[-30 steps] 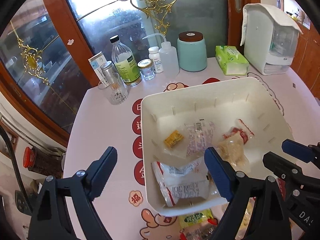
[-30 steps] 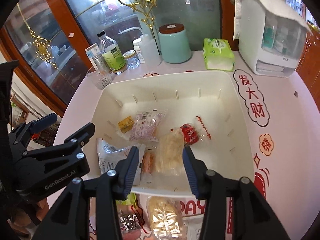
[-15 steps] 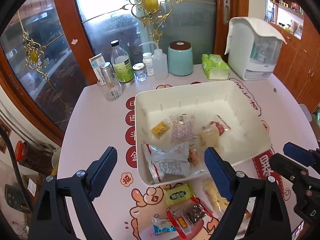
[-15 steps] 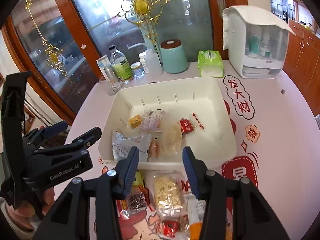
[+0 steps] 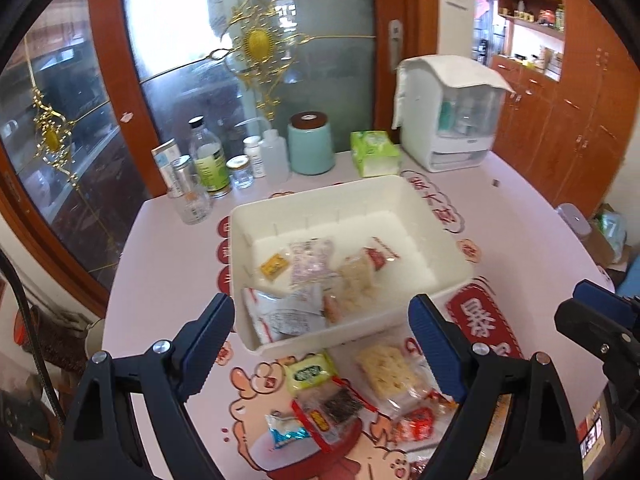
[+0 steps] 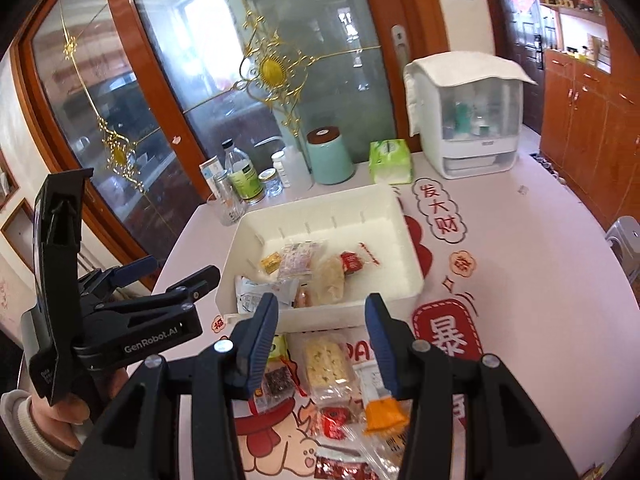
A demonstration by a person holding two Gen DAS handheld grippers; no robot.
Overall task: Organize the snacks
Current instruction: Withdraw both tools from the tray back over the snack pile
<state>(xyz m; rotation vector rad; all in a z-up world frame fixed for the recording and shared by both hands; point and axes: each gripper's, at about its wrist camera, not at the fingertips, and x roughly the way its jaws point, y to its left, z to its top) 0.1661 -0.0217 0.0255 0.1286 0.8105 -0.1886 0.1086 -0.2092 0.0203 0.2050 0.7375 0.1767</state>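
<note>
Both grippers are pulling back from the bin; left gripper and right gripper are gaping empty. Several snacks are lying ahead inside it; loose packets below are waiting.

Behind your pink table, daylight glows through frosted glass doors with gold ornaments; wooden cabinets line the right.

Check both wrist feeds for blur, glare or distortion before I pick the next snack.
Left wrist: slight motion blur over the white bin, fisheye bends the door frame. Right wrist: sharper, bright backlight through the glass door, loose packets readable.
</note>
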